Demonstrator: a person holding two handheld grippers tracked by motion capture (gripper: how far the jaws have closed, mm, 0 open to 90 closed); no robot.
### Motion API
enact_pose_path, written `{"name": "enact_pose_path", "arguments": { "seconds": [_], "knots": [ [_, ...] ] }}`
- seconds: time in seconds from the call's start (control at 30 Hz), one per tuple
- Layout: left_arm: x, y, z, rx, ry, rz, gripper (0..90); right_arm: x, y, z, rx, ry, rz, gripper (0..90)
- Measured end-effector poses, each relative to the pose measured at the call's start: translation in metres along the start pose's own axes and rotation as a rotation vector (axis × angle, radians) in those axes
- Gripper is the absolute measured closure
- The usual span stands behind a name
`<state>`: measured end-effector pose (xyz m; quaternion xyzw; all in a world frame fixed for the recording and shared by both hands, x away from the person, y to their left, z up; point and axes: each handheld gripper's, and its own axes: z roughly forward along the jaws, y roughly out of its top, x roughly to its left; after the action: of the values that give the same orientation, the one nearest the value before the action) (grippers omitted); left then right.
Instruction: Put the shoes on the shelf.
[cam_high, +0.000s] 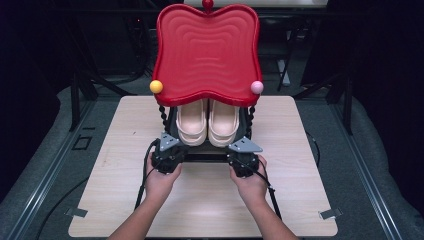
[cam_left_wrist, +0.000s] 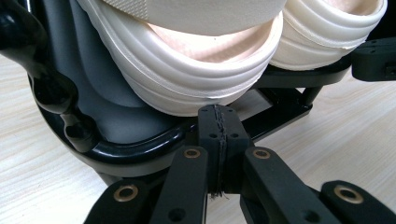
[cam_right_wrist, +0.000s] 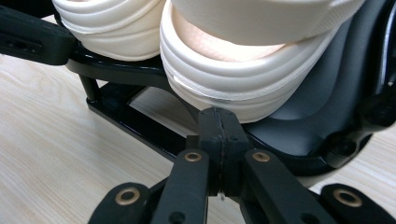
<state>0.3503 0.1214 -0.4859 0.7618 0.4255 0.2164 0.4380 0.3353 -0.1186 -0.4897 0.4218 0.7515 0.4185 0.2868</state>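
From the high view, a small black stand (cam_high: 170, 117) sits toward the far middle of the pale wood-grain worktop (cam_high: 300, 200), carrying a glossy red tray (cam_high: 207, 50) with a rippled, wavy-edged surface and ball knobs at its corners; beneath it, a pair of cream sandals (cam_high: 207, 122) rests side by side on the lower shelf. The left gripper (cam_high: 167, 150) and the right gripper (cam_high: 242, 152) are both held against the front of the stand, one at each corner. In the left gripper view, the left gripper (cam_left_wrist: 218, 126) has its jaws pressed together, tips at the shiny black rim just under the ridged, rubbery sole of the nearer sandal (cam_left_wrist: 196, 84); whether they pinch the rim I cannot tell. In the right gripper view, the right gripper (cam_right_wrist: 218, 126) is likewise closed up tight, just below the other sandal (cam_right_wrist: 243, 88). I'd judge the work barely begun: the shoes are still shelved, nothing lifted.
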Motion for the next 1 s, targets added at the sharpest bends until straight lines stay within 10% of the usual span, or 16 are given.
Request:
{"name": "enact_pose_path", "arguments": {
  "seconds": [1.0],
  "knots": [
    [0.004, 0.001, 0.014, 0.015, 0.013, -0.013, 90.0, -0.002, 0.003, 0.018, 0.007, -0.020, 0.026, 89.8]
  ]
}}
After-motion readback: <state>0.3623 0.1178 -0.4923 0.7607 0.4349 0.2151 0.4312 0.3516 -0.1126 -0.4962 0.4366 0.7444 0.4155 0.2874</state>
